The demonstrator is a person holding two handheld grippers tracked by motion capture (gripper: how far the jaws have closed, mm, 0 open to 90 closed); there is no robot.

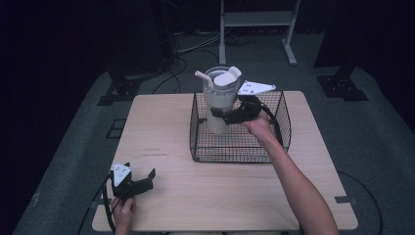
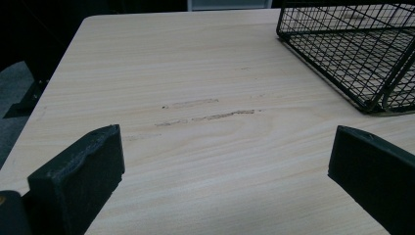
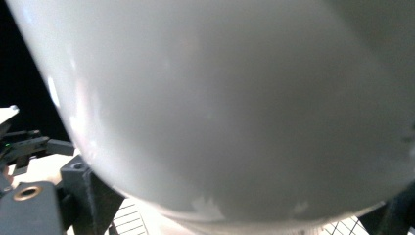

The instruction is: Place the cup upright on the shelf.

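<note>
White plastic, smooth and rounded — that is what my right gripper [image 1: 221,114] has pinched between its jaws: a tall tumbler [image 1: 219,105] with a clear lid and a stubby straw, standing upright in the far-left part of the black wire basket [image 1: 281,139] at the right far side of the table [image 1: 161,142]. In the right gripper view the pale wall of the tumbler [image 3: 235,107] bulges between the jaws, so I judge the grip sits low on the body. I expect it to be stiff but slippery, and top-heavy if it holds liquid; I cannot tell whether it is full. A hold around the narrower lower body seems sound to me, provided I keep it upright — a tilt could let it slide or snag the basket's rim. My left gripper [image 1: 139,182] rests at the near left corner of the table, jaws spread wide with nothing between them.
</note>
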